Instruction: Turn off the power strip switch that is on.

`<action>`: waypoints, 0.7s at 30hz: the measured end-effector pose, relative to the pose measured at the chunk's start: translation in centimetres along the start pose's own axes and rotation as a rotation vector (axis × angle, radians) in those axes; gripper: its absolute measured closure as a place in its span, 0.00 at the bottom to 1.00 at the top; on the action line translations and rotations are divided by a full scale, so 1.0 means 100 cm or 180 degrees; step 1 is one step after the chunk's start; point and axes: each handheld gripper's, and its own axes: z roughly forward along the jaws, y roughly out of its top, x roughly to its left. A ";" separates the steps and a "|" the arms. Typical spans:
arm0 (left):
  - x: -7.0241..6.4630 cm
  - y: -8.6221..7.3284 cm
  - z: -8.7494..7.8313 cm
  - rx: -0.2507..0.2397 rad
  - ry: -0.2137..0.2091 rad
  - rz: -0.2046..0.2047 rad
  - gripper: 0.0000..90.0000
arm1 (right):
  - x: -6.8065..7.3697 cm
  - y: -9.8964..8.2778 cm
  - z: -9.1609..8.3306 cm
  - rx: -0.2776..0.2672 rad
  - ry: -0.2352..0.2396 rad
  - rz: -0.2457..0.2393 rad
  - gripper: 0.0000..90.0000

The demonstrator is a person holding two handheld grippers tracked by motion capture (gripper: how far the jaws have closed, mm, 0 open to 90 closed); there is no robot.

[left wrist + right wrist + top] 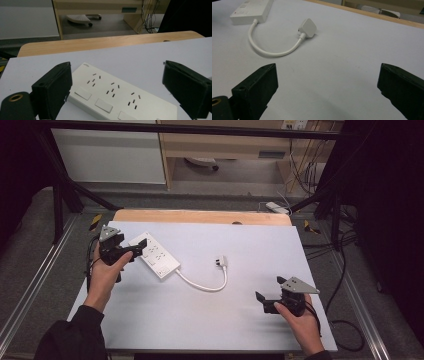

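High view: power strip (154,255) lies left of centre on the grey mat (240,320), my left gripper (131,251) at its end, jaws apart. Right gripper (266,301) idles near me, jaws apart, nothing held.

Left gripper view: strip is rigid, smooth white plastic, probably light and slippery; I'd grip across its narrow sides.

Right gripper view: cord (270,52) is limp, plug (307,28) blocky.
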 end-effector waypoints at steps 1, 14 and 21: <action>0.001 -0.001 0.001 0.0009 0.0019 -0.0004 0.10 | 0.000 0.000 0.000 0.0000 0.0000 0.0000 0.04; 0.008 -0.007 0.019 0.0137 0.0190 -0.0038 0.25 | -0.001 0.000 0.000 0.0003 0.0022 0.0011 0.04; 0.013 -0.010 0.024 0.0165 0.0243 -0.0044 0.27 | 0.000 0.000 -0.001 0.0002 0.0033 -0.0003 0.04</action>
